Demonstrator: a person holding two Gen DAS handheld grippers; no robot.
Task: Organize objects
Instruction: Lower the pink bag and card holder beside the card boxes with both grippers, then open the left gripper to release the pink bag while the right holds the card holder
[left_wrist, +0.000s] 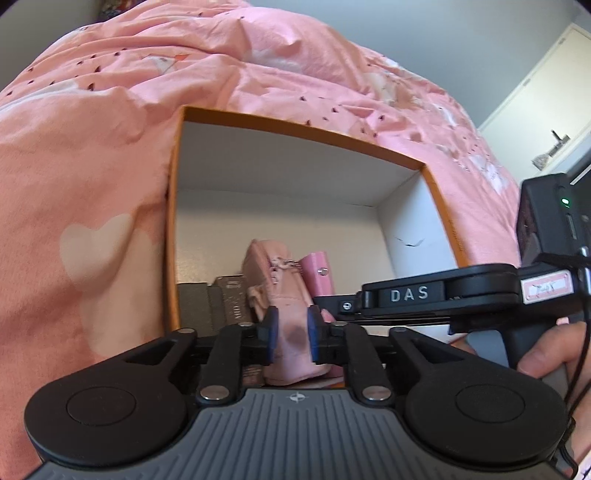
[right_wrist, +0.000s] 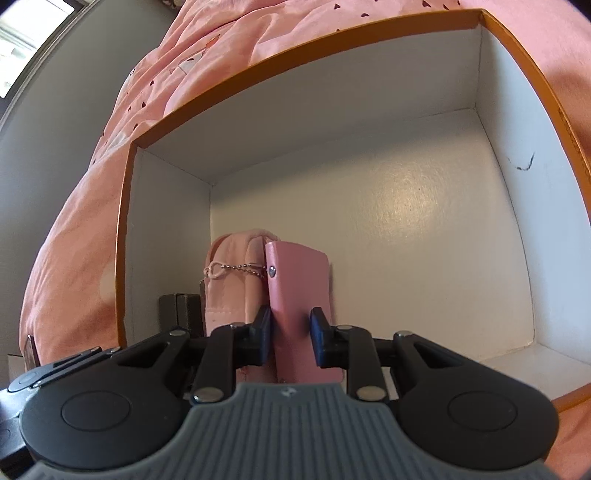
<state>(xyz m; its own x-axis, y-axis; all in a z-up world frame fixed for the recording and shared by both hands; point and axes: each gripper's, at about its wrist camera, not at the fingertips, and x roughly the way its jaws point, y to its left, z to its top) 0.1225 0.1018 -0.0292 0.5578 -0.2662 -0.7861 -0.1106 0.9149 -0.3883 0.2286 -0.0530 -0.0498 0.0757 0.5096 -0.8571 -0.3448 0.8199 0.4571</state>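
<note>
Left wrist view: the left claw (left_wrist: 290, 334) pinches a soft pink pouch (left_wrist: 280, 295), standing upright in the box (left_wrist: 439, 206). Beside it, the right claw (right_wrist: 290, 332) grips a stiff pink case (right_wrist: 299, 291), also upright.

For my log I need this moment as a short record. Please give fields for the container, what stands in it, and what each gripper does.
container: orange box with white inside, open, lying on pink bedding
contents: pink zip pouch, pink flat case, dark boxes, standing side by side at one end
left gripper: jaws closed on the pink zip pouch
right gripper: jaws closed on the pink flat case
rest of box: bare white floor
</note>
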